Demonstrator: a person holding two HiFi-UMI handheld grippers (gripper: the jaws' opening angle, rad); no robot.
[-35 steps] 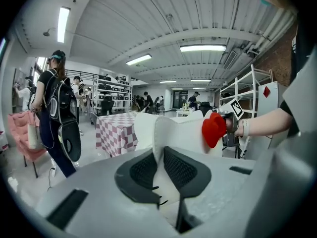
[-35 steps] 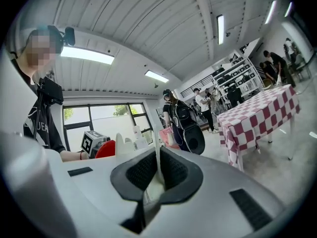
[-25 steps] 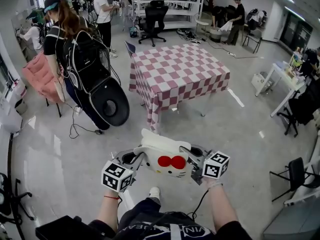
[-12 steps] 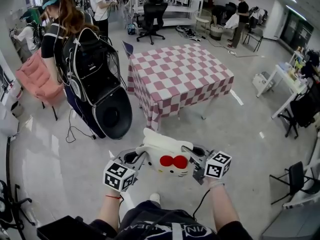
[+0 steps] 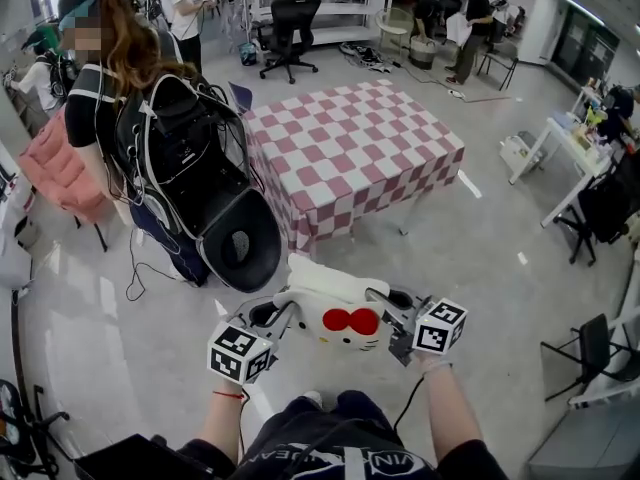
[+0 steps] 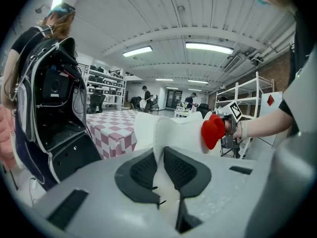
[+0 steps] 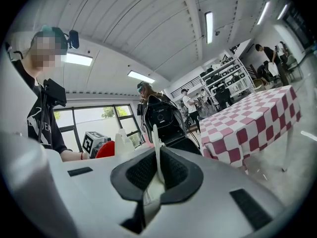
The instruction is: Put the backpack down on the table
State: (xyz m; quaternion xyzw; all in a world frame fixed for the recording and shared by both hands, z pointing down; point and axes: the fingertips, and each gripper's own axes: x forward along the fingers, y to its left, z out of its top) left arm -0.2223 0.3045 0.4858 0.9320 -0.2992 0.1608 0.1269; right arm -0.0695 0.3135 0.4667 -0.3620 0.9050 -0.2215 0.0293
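Head view. White cat-face backpack (image 5: 335, 313) with red bow (image 5: 350, 321) hung in the air between the two grippers, over bare floor (image 5: 480, 268) and just ahead of the person's knees. The pink-and-white checked table (image 5: 350, 148) stood well apart, farther ahead. A bystander (image 5: 105, 98) wearing a black pack (image 5: 190, 168) stood beside the table's left end.

Judgement: the lift was done. The rest of the way to the table and the setting-down were left, and nothing rested on the tabletop yet.

Both forearms reached forward from the bottom edge, roughly level and parallel. The left gripper (image 5: 278, 315) was at the bag's left side, the right gripper (image 5: 392, 313) at its right. Each marker cube sat outboard.

Left gripper view. Jaws were closed on a thick white fold of the backpack (image 6: 178, 130), pads pressed against it on both sides. The red bow and the right gripper's cube (image 6: 233, 112) showed beyond, the table (image 6: 111, 125) low in the distance.

Right gripper view. Jaws were clamped on a thin white edge of the backpack (image 7: 155, 150), standing upright between the pads. The table (image 7: 252, 125) lay off to the right, well apart.
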